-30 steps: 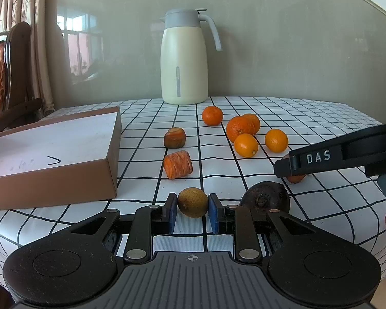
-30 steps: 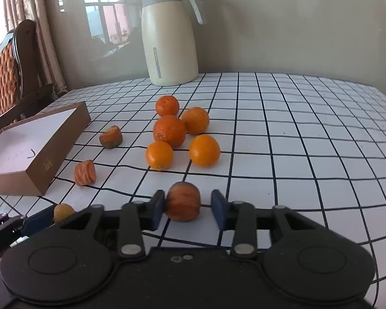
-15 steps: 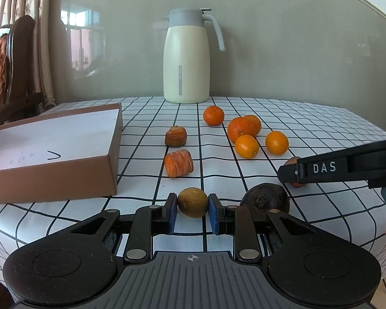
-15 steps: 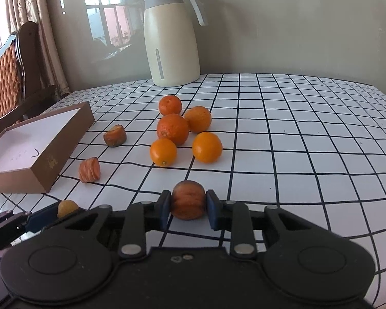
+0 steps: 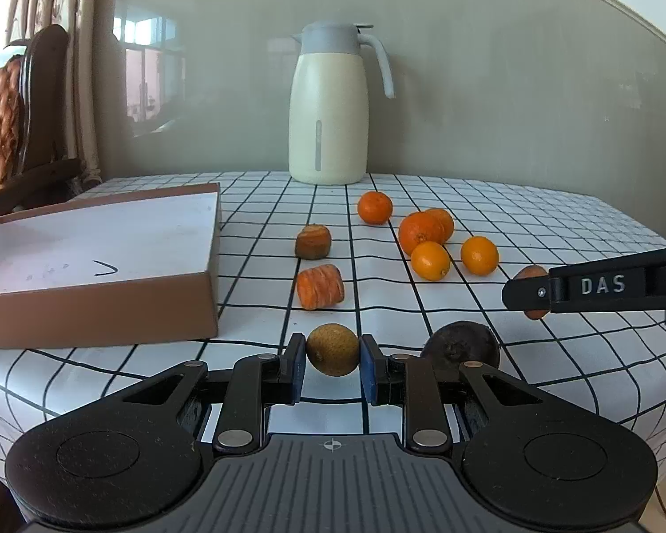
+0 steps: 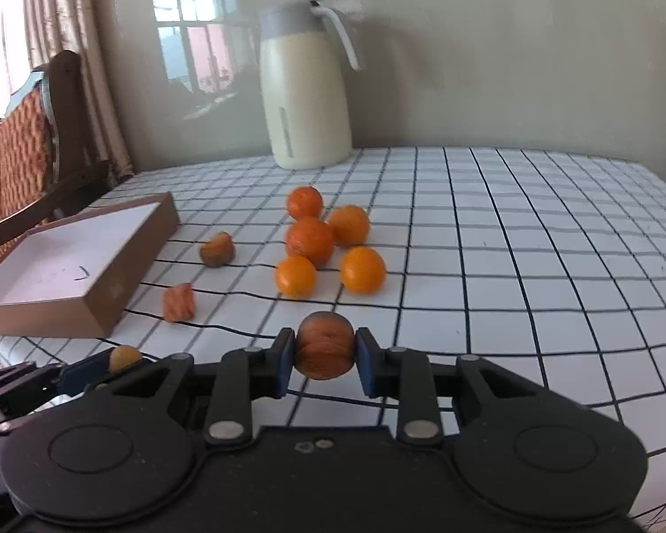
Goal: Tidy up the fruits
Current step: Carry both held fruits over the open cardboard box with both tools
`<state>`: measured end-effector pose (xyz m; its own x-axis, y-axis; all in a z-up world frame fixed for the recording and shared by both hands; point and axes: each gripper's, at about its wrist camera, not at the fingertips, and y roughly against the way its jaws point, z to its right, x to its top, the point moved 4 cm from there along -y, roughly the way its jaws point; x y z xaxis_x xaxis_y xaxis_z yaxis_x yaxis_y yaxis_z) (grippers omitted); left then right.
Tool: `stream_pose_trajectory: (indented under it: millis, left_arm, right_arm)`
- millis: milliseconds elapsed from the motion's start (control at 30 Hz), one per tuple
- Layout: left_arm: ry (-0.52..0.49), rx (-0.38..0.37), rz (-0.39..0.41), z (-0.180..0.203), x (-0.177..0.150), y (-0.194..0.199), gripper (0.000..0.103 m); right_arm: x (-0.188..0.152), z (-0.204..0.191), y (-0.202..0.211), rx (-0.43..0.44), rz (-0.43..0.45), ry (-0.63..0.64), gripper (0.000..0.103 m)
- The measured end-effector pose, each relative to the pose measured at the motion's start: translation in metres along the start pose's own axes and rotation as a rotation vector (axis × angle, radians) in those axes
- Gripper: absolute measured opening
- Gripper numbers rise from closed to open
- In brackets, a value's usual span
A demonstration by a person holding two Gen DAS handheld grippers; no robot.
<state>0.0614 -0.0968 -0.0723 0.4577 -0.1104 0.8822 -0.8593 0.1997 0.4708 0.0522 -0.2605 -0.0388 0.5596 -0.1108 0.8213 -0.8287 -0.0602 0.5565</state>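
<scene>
The left claw pinches a small yellow-brown fruit between its blue pads, near the front edge of the checked bench. A dark round fruit sits just beside it. The right claw clamps a wrinkled orange-brown fruit. Beyond lie five oranges, two shrivelled pieces, an open brown box at left and a cream jug.

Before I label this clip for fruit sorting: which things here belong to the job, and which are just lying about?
Job:
yellowish fruit in left gripper
brown-orange fruit in right gripper
five oranges
dark fruit
cardboard box

Lying about:
thermos jug
chair
</scene>
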Motion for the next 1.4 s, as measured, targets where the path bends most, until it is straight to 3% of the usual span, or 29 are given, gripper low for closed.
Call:
stream_pose_trajectory:
  millis: [667, 1400]
  left_arm:
    - [0.053, 0.049, 0.063, -0.054, 0.011, 0.038, 0.026]
    - [0.168, 0.257, 0.166, -0.169, 0.017, 0.074, 0.026]
  right_arm:
    - [-0.001, -0.063, 0.023, 0.117, 0.042, 0.112, 0.021]
    - [0.012, -0.158, 0.005, 0.328, 0.127, 0.149, 0.021]
